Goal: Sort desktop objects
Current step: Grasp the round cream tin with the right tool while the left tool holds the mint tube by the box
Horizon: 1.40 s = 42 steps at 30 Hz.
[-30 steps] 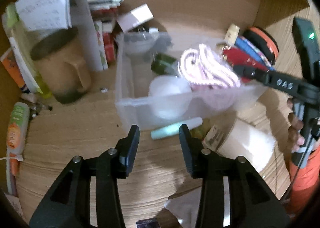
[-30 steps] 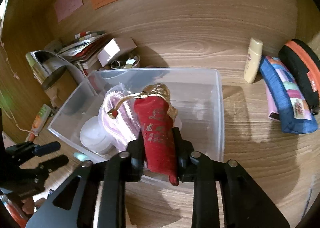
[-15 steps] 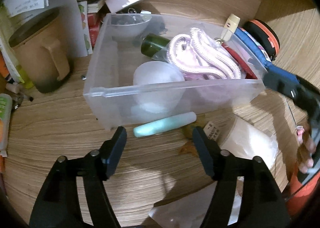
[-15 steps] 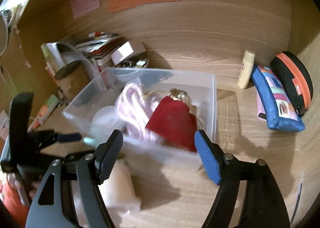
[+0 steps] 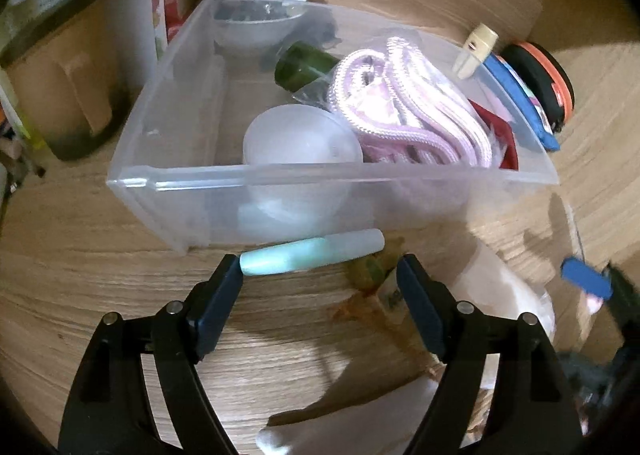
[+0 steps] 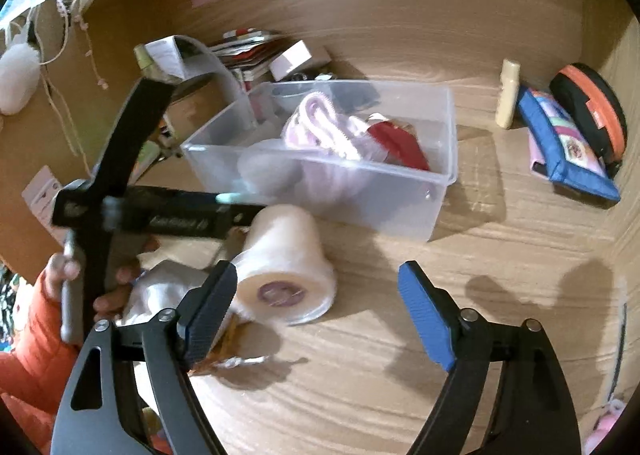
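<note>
Left wrist view puts your left claw (image 5: 320, 275) spread wide and holding nothing, low over the desk (image 5: 100, 255), with the mint-green tube (image 5: 312, 253) lying just ahead of its fingertips. That tube lies flat against the near wall of the clear plastic bin (image 5: 332, 175), its long axis running left to right along the wall, pale cap end pointing right and slightly away from you; its left end sits at your left fingertip, though whether it touches is hard to tell. Inside the bin lie a pink rope bundle (image 5: 404, 103), a frosted round container (image 5: 300, 143) and a red pouch (image 6: 396, 143). Your right claw (image 6: 316, 283) is also wide open and empty, above a roll of clear bags (image 6: 284, 263) lying on its side.
</note>
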Motion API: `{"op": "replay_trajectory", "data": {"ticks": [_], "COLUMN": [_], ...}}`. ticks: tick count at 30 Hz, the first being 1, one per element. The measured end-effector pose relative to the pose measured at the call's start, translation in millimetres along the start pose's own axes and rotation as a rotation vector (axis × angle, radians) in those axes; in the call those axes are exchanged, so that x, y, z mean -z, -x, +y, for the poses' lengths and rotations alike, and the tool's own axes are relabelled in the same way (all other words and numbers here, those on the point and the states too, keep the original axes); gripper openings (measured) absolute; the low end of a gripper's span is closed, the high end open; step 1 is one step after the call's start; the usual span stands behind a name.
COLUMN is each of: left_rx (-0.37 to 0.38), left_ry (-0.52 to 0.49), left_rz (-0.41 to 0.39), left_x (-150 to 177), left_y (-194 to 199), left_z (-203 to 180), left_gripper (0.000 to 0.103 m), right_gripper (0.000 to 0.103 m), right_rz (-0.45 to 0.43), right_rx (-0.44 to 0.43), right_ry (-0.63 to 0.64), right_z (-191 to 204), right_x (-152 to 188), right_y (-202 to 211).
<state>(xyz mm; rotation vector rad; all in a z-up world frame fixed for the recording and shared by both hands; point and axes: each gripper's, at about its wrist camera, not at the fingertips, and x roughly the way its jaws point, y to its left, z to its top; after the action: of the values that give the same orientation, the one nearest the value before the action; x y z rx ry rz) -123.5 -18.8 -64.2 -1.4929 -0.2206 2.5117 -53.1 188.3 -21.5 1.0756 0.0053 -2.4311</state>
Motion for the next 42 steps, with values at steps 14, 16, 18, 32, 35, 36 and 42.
{"op": "replay_trajectory", "data": {"ticks": [14, 16, 18, 32, 35, 36, 42], "left_rx": [-0.018, -0.023, -0.018, -0.019, -0.021, -0.028, -0.040], "left_ry": [0.050, 0.042, 0.038, 0.039, 0.034, 0.029, -0.013], "left_rz": [0.008, 0.000, -0.003, -0.081, -0.104, -0.116, -0.188], "left_x": [-5.4, -5.7, -5.8, 6.6, 10.6, 11.8, 15.2], "left_y": [-2.9, -3.6, -3.6, 18.5, 28.9, 33.2, 62.9], "left_z": [-4.4, -6.0, -5.9, 4.7, 3.0, 1.9, -4.9], "left_gripper": [0.089, 0.089, 0.089, 0.073, 0.073, 0.073, 0.073], "right_gripper": [0.078, 0.068, 0.068, 0.067, 0.067, 0.067, 0.066], "right_rz": [0.112, 0.110, 0.111, 0.010, 0.008, 0.005, -0.056], "right_rx": [-0.034, -0.035, -0.054, -0.003, 0.000, 0.003, 0.006], "right_ry": [-0.001, -0.024, -0.047, -0.066, -0.071, -0.074, -0.091], "right_z": [10.5, 6.6, 2.3, -3.2, -3.9, -4.2, -8.1], "right_x": [11.7, 12.3, 12.0, 8.0, 7.5, 7.1, -3.6], "right_y": [-49.6, -51.2, -51.0, -12.3, -10.7, -8.7, 10.0]}}
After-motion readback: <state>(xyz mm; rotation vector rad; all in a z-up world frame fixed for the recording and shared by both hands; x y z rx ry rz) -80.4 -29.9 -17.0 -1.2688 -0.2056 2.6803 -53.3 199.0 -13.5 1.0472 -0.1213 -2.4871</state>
